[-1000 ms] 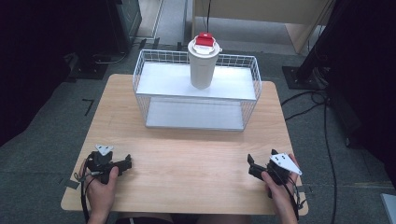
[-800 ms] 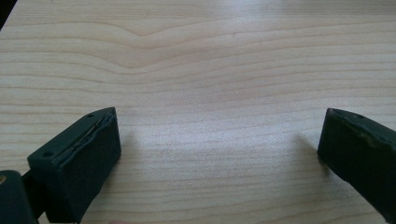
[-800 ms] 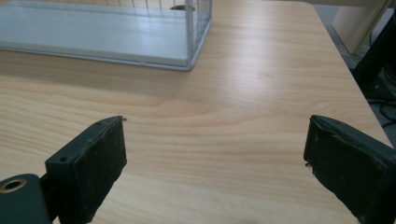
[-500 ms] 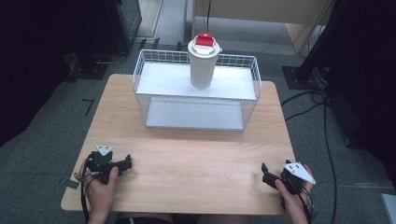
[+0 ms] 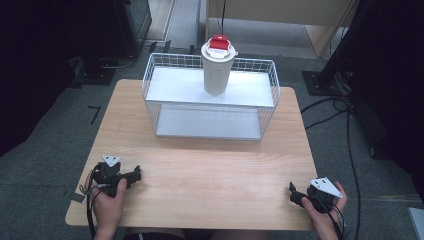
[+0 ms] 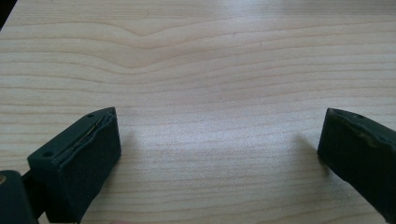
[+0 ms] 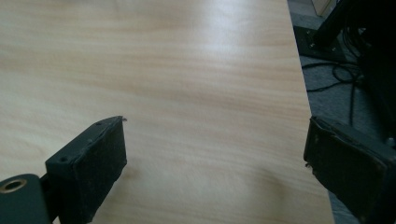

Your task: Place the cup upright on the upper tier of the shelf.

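The left gripper rests near the desk's near-left corner, the right gripper at its near-right corner; both jaws gape wide, apparently holding nothing, over bare wood.

A desk is seen from above. A wire basket is set at the far middle of the desk, and a cup is stood upright on its upper shelf. The left tongs are held at the near left corner, the right tongs at the near right edge, well apart from the basket.
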The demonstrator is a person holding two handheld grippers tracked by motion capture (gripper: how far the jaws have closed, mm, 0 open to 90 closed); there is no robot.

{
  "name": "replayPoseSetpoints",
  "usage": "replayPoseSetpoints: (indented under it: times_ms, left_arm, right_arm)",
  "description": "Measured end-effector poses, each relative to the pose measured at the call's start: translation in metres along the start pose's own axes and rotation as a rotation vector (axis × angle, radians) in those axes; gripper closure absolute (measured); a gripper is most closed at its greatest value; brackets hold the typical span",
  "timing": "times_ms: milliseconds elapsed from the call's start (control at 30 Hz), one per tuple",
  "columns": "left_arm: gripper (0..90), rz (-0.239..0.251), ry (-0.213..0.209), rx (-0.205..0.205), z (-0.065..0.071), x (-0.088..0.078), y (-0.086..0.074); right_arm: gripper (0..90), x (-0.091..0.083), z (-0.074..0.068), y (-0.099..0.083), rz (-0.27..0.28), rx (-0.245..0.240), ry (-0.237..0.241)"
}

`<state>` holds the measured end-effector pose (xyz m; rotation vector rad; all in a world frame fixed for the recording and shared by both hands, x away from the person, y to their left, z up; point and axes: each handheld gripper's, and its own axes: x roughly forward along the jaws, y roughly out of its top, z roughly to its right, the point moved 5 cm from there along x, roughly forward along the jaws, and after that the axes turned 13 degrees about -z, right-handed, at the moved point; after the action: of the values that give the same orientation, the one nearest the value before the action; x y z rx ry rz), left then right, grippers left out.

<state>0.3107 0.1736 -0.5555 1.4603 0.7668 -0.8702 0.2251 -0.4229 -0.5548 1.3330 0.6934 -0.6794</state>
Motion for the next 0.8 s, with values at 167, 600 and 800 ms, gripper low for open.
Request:
replayPoseSetpoints:
  times_ms: [167, 600, 800]
  left_arm:
    - [0.0, 0.000, 0.000, 0.000, 0.0000, 0.0000, 0.0000]
    - [0.0, 0.000, 0.001, 0.002, -0.0001, 0.0000, 0.0000]
    - [0.0, 0.000, 0.001, 0.002, -0.0001, -0.0001, -0.0001]
  right_arm:
    - [6.0, 0.0005, -0.0029, -0.0034, -0.037, -0.038, 0.018]
    - [5.1, 0.0048, -0.0003, -0.0036, -0.093, 0.028, 0.146]
    - [3.7, 0.0052, -0.0004, -0.0035, -0.094, 0.031, 0.144]
